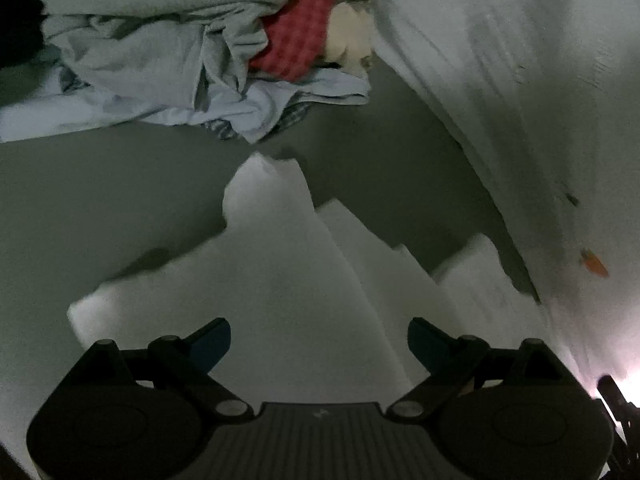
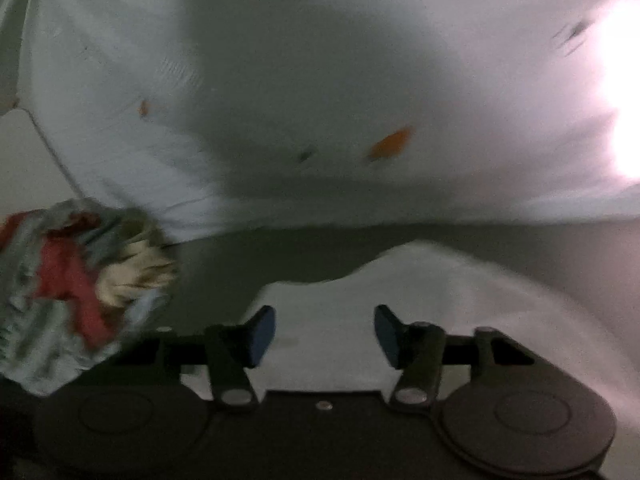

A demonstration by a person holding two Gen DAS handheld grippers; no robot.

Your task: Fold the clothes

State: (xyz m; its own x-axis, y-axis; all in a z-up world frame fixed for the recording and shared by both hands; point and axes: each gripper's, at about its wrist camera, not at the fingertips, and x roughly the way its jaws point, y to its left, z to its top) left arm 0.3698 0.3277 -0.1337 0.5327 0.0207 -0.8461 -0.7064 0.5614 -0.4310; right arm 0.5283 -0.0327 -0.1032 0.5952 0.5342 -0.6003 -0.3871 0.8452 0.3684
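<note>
In the left wrist view the left gripper (image 1: 319,344) fills the bottom of the frame, its fingers (image 1: 214,342) spread wide with nothing between them. Directly beyond and under the fingertips lies a white garment (image 1: 276,264), spread on the dark grey surface (image 1: 100,184), its jagged edge reaching to mid-frame. Farther, at upper left, sits a pile of clothes (image 1: 168,48) (grey, pale blue, red check, cream). A white sheet (image 1: 500,80) with orange marks runs down the right.

In the blurred right wrist view the right gripper (image 2: 325,330) has fingers (image 2: 262,334) parted, holding nothing, over the white garment (image 2: 400,292). The pile (image 2: 80,276) is at the left edge.
</note>
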